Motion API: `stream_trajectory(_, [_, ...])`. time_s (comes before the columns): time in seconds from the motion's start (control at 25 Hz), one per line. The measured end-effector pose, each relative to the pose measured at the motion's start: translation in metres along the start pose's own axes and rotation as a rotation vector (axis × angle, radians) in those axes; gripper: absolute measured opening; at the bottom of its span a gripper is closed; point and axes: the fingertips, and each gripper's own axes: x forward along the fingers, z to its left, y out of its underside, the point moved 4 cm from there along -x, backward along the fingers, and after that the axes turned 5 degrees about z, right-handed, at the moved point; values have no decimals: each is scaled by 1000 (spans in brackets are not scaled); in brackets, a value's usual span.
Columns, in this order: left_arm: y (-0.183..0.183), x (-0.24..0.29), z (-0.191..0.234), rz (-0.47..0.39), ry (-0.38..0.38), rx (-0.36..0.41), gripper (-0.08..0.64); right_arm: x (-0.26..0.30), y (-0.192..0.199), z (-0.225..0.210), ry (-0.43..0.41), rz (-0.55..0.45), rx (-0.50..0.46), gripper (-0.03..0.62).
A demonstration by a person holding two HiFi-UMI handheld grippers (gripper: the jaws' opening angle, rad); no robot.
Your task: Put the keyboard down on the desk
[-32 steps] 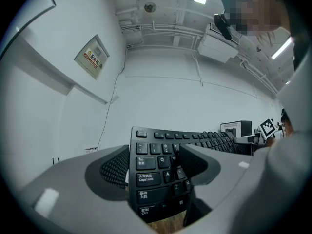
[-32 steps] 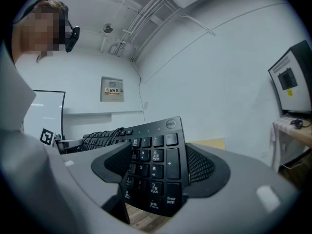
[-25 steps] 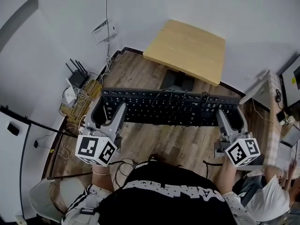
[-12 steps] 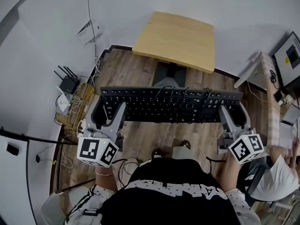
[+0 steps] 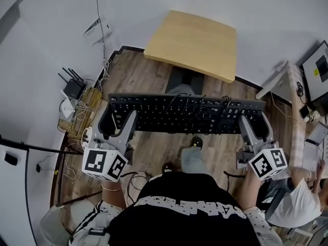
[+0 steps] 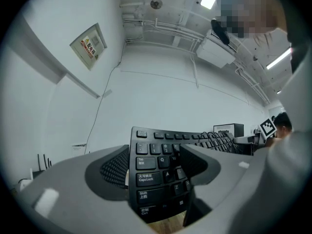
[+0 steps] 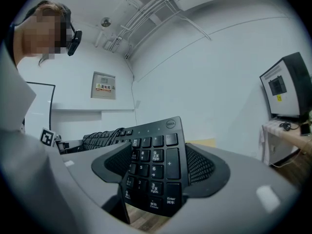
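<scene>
Clearly mid-carry. The keyboard (image 5: 187, 115) hung in the air over the wooden floor (image 5: 154, 150), held by both ends and roughly level from side to side. The left gripper (image 5: 117, 118) pinched the end with the Caps Lock and Shift keys; its own view showed one jaw on the key face and the other behind the board. The right gripper (image 5: 254, 121) pinched the number-pad end the same way, jaws closed on the board from front and back. A cord (image 5: 185, 102) lay looped across the top rows of keys.

The desk (image 5: 192, 42) stood beyond the keyboard, against the wall, its light wood top bare. In the head view the keyboard was short of the desk's near edge and not over the top at all, so it had not been set down.

Step, as judged: transport, both claws loaded, with placement left to do. The next move would call for bringing both ends forward together until the board was over the desk top, then lowering it flat. Neither grip should open before the underside rests on the wood. The desk top looked narrower than the keyboard was long, so centring mattered.
</scene>
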Motion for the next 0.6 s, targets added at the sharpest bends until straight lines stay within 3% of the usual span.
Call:
stream_trajectory(0.32, [-6, -12, -7, -42, -76, 33, 304, 17, 0, -9, -89, -36, -3, 348])
stream_trajectory(0.6, [-16, -17, -9, -25, -55, 35, 304, 8, -9, -2, -78, -41, 0, 348])
